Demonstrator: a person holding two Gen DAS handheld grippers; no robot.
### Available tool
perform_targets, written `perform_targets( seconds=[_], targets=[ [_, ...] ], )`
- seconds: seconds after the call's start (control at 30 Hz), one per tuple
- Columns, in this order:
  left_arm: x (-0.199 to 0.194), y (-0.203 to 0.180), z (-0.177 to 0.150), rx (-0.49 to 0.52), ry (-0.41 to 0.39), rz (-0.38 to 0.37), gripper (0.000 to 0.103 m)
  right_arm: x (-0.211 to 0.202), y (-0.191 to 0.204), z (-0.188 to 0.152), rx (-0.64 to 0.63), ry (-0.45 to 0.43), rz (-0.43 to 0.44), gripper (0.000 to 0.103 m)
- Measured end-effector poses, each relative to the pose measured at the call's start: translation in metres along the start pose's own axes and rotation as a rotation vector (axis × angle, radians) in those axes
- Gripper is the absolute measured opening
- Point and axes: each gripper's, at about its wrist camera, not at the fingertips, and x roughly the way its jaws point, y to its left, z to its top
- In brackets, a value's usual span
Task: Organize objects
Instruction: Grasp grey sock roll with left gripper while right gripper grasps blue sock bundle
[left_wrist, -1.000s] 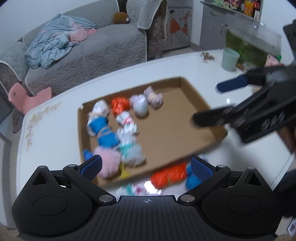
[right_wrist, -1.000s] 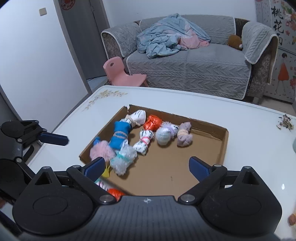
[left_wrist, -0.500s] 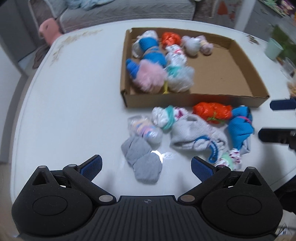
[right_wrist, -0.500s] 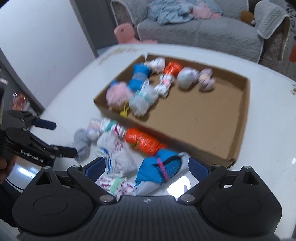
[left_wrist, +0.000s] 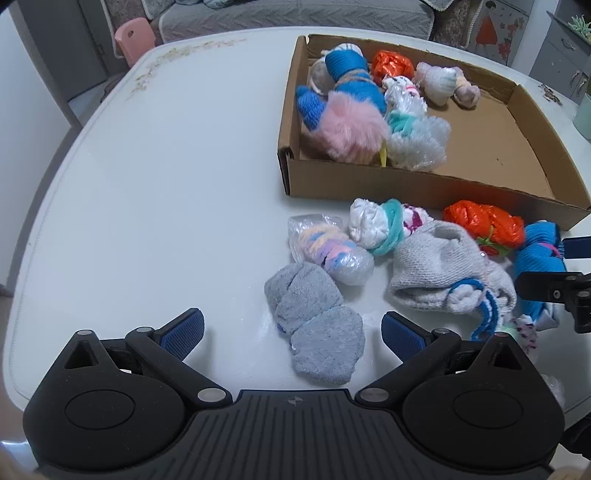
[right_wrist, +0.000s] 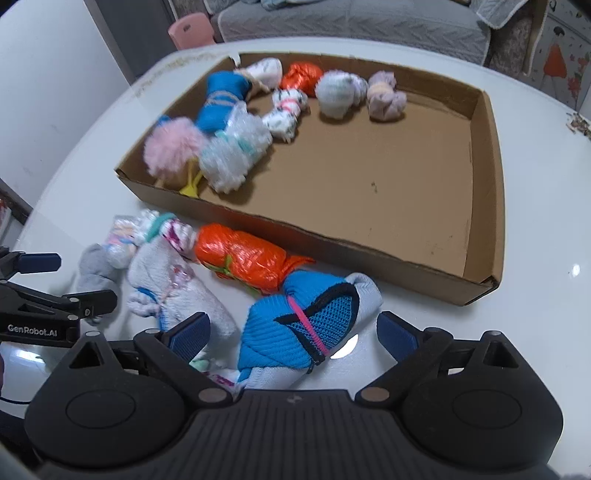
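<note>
Loose sock bundles lie on the white table in front of a cardboard box (left_wrist: 406, 192) (right_wrist: 332, 240) that holds several more. My left gripper (left_wrist: 293, 332) is open, low over a grey sock bundle (left_wrist: 314, 325) that lies between its fingers without touching the pads. My right gripper (right_wrist: 293, 332) straddles a blue sock bundle (right_wrist: 295, 332); its jaws are closing, with gaps still showing at both pads. Between the two lie an orange plastic-wrapped bundle (right_wrist: 240, 258) and a white knit sock (left_wrist: 436, 269). Each gripper shows at the edge of the other's view (left_wrist: 546, 266) (right_wrist: 83, 280).
A bagged pastel bundle (left_wrist: 328, 254) and a white bundle with a teal band (left_wrist: 376, 225) lie by the box's front wall. The box's right half is bare cardboard. A pink chair (left_wrist: 129, 40) and a grey sofa stand beyond the table; a pale green cup (left_wrist: 583, 114) is at the right.
Both grippers have come down toward the table, from looking at the box to hovering over the loose bundles. The right jaws have narrowed around the blue bundle.
</note>
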Motion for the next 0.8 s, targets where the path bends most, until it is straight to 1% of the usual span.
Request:
perform_targets(
  seconds=[0.03,0.1,0.17,0.33,0.53,0.57,0.6,0.63,0.67,0.7,0.8],
  targets=[
    [0.002,-0.001,-0.001,-0.002,-0.005,0.002,0.102,0.002,0.0,-0.001,0.001,0.001,-0.006,0.084],
    [0.006,-0.001,-0.003,-0.005,-0.012,0.003,0.101,0.003,-0.001,-0.002,0.001,0.007,-0.02,0.065],
    [0.01,-0.001,-0.004,-0.007,-0.014,0.006,0.101,0.003,-0.004,-0.002,0.009,0.017,-0.005,0.058],
    [0.013,0.001,-0.005,-0.023,-0.033,-0.012,0.098,0.001,-0.006,-0.005,-0.001,0.02,0.003,0.055],
    [0.011,0.001,-0.007,-0.015,-0.049,-0.03,0.09,-0.002,-0.013,-0.009,0.007,0.021,0.001,0.053],
    [0.011,0.0,-0.007,-0.017,-0.052,-0.034,0.087,-0.002,-0.014,-0.009,0.006,0.021,0.001,0.053],
    [0.01,-0.001,-0.006,-0.012,-0.058,-0.035,0.08,-0.003,-0.015,-0.01,0.005,0.021,0.0,0.053],
    [0.009,-0.003,-0.005,-0.003,-0.065,-0.04,0.074,-0.003,-0.015,-0.01,0.002,0.022,-0.001,0.053],
    [0.007,-0.004,-0.005,0.005,-0.069,-0.046,0.06,-0.004,-0.016,-0.011,-0.001,0.024,0.0,0.052],
    [0.005,-0.005,-0.004,0.007,-0.067,-0.05,0.052,-0.004,-0.017,-0.012,-0.003,0.025,0.002,0.052],
    [0.004,-0.006,-0.004,0.014,-0.049,-0.054,0.051,-0.007,-0.02,-0.015,-0.003,0.029,0.002,0.052]
  ],
)
